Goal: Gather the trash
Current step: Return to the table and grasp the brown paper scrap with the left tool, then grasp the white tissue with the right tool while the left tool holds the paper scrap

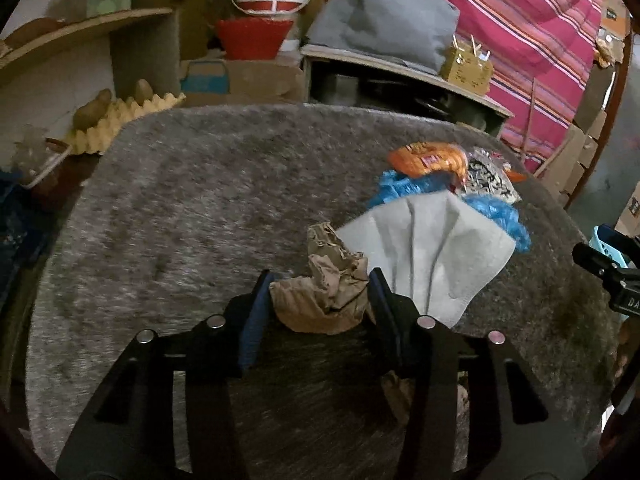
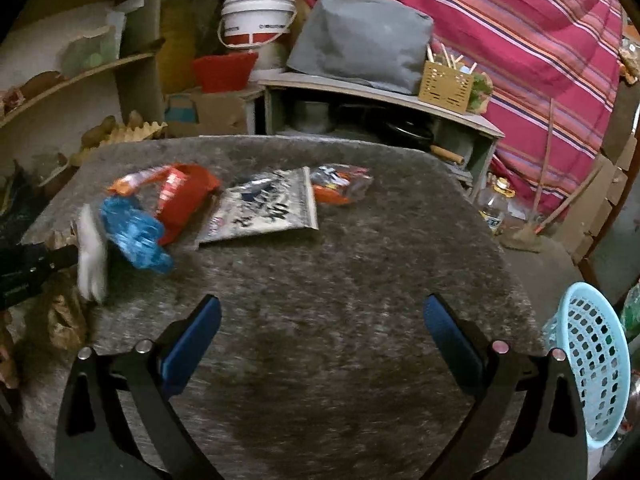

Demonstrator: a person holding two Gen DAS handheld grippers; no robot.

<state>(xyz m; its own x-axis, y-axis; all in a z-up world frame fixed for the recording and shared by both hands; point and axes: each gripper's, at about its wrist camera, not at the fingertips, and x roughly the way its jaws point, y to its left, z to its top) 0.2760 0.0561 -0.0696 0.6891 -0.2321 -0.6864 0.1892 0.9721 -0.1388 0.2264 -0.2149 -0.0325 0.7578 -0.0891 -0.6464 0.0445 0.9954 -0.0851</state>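
My left gripper (image 1: 320, 296) is shut on a crumpled brown paper bag (image 1: 328, 292) over the grey felt table (image 1: 180, 208). Just beyond it lie a white tissue (image 1: 432, 248), a blue plastic wrapper (image 1: 496, 212), an orange snack packet (image 1: 432, 158) and a black-and-white packet (image 1: 490, 178). My right gripper (image 2: 320, 332) is open and empty above bare table. In the right wrist view the pile lies ahead to the left: blue wrapper (image 2: 134, 236), red packet (image 2: 182, 196), black-and-white packet (image 2: 266, 208), clear wrapper (image 2: 340, 184), white tissue (image 2: 90, 256). A light blue basket (image 2: 592, 364) stands at the right edge.
Behind the table stand a low shelf unit (image 2: 380, 96) with a grey bag (image 2: 360, 40), a wooden holder (image 2: 446, 84), a white bucket (image 2: 256, 20) and a red tub (image 2: 224, 70). An egg tray (image 1: 128, 118) sits at the left. A striped cloth (image 2: 520, 40) hangs at the right.
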